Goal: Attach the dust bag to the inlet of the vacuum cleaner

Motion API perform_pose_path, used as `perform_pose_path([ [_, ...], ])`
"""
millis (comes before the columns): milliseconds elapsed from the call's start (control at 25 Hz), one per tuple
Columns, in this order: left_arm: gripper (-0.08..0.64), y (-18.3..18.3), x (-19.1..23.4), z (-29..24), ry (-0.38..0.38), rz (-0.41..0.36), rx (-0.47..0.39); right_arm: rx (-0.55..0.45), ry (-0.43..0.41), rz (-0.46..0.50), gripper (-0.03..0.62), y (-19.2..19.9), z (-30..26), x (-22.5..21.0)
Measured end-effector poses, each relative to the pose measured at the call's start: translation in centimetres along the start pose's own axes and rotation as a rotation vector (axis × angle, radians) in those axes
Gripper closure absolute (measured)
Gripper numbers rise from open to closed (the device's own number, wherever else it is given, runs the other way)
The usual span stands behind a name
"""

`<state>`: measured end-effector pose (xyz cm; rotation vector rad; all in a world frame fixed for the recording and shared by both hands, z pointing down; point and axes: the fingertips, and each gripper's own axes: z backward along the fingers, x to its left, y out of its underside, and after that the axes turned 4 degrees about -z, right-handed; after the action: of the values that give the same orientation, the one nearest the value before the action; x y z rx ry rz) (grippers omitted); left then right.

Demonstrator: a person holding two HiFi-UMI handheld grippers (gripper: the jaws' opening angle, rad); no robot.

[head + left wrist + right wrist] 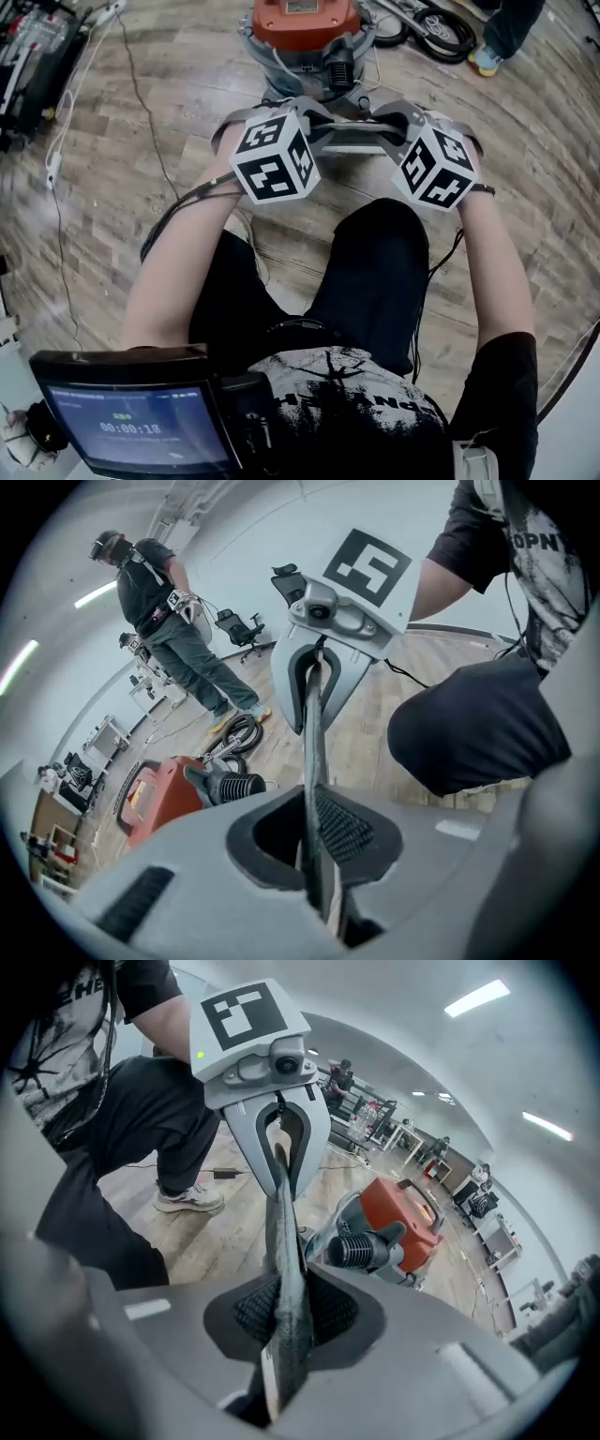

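Between my two grippers hangs the dust bag [354, 138], a thin flat grey piece seen edge-on in both gripper views. My left gripper [314, 832] is shut on one edge of the dust bag [315, 761]. Facing it, my right gripper [286, 1312] is shut on the opposite edge of the dust bag [284, 1241]. The left gripper [314, 117] and the right gripper [398, 122] are held above the floor just in front of the vacuum cleaner [305, 33], an orange-topped canister. Its ribbed black inlet [361, 1249] points toward me.
A coiled black hose [441, 28] lies on the wooden floor beside the vacuum cleaner [159, 799]. Another person [173, 621] stands beyond it. Cables [56, 150] trail along the left. My bent knee [375, 262] is directly below the grippers; a small screen [141, 427] sits at bottom left.
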<state>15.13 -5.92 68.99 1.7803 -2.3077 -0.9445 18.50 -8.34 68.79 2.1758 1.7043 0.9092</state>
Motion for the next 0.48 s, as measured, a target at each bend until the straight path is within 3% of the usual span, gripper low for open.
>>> perform_pose_path([
  [200, 0.534, 0.5, 1.1, 0.9, -0.008, -0.009, 0.041, -0.035, 0.034, 0.039, 0.541, -1.2, 0.3, -1.0],
  [480, 0.534, 4.1, 2.8, -1.9, 0.043, -0.065, 0.042, 0.037, 0.046, 0.012, 0.543, -0.6, -3.9, -1.9],
])
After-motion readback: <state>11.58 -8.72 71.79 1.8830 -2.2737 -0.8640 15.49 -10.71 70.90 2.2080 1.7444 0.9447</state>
